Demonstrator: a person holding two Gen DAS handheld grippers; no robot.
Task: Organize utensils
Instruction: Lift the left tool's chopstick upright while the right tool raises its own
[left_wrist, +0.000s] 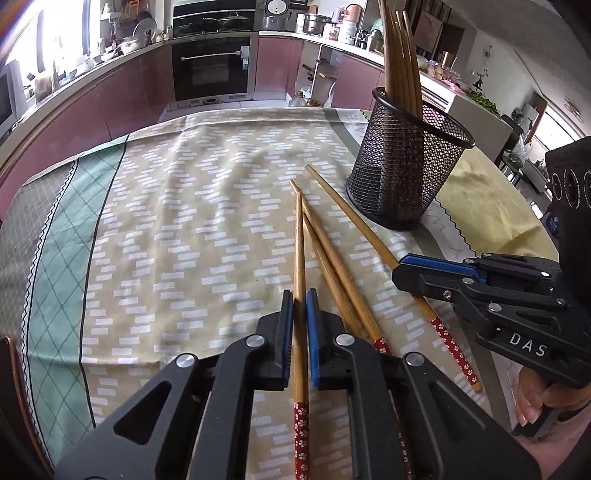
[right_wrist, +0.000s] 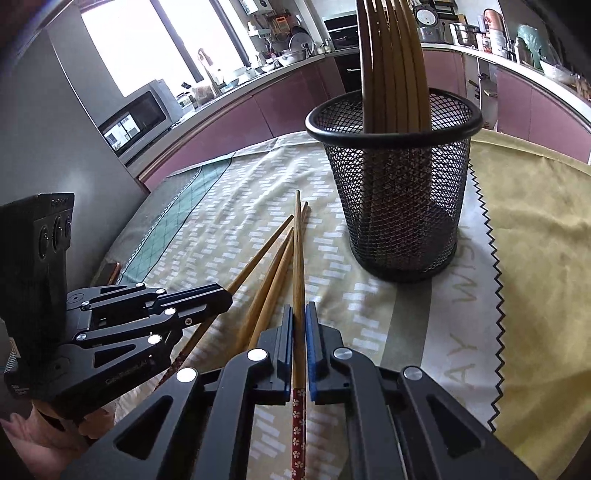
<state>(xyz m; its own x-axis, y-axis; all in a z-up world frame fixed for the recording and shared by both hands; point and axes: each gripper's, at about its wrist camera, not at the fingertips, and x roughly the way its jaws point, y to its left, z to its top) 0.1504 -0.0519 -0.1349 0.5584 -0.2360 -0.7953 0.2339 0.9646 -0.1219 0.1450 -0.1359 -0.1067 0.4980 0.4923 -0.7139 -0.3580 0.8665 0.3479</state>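
Mesh cup (left_wrist: 406, 162) beside loose chopsticks (left_wrist: 325, 243)

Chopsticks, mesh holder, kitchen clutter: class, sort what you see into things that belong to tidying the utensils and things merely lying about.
Belongs to the job:
- loose chopsticks on the cloth
- one chopstick in the left claw
- one chopstick in the right claw
- mesh holder with chopsticks already standing in it

Just lying about:
- tablecloth
- oven
- microwave
- rice cooker

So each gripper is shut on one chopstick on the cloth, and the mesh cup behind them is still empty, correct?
Not quite. The mesh cup is not empty: several chopsticks already stand in it, as the right wrist view shows. The rest holds: the left gripper and right gripper are each shut on one chopstick.
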